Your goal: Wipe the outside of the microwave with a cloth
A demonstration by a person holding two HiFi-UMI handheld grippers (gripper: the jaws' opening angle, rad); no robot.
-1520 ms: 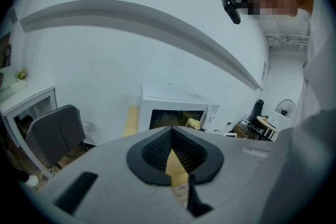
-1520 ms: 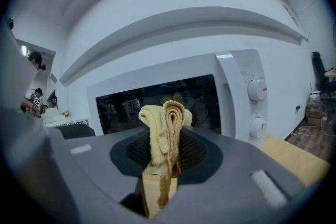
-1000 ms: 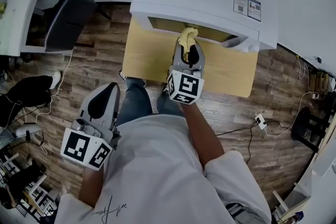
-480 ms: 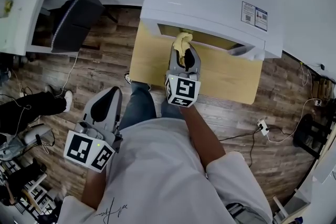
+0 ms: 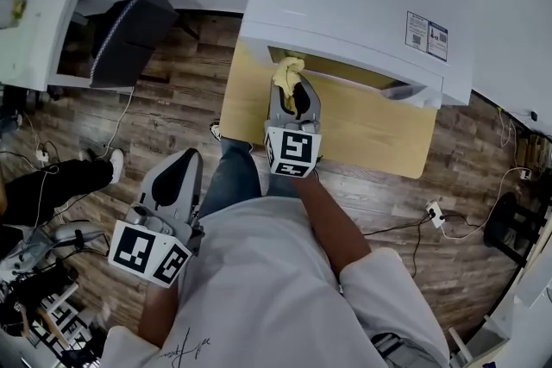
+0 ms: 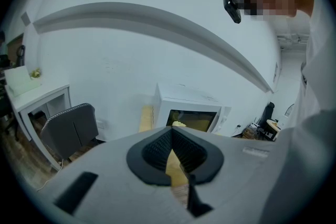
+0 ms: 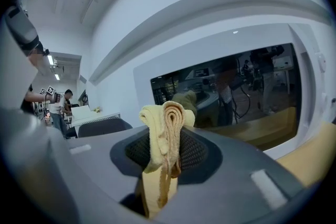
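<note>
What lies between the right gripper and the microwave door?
Only the yellow cloth, pinched in the right gripper and sticking out toward the microwave door, as the right gripper view shows; contact with the door cannot be told.

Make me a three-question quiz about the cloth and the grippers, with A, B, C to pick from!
1. Where is the cloth?
A in a bucket
B in the fingers of the right gripper, near the microwave
C in a sink

2. What colour is it?
A blue
B red
C yellow

3. What is the left gripper holding?
A nothing
B a sponge
C a cup

Answers:
1. B, the right gripper view shows it pinched there.
2. C, it looks yellow in the head view too.
3. A, its fingers meet with nothing between.
</note>
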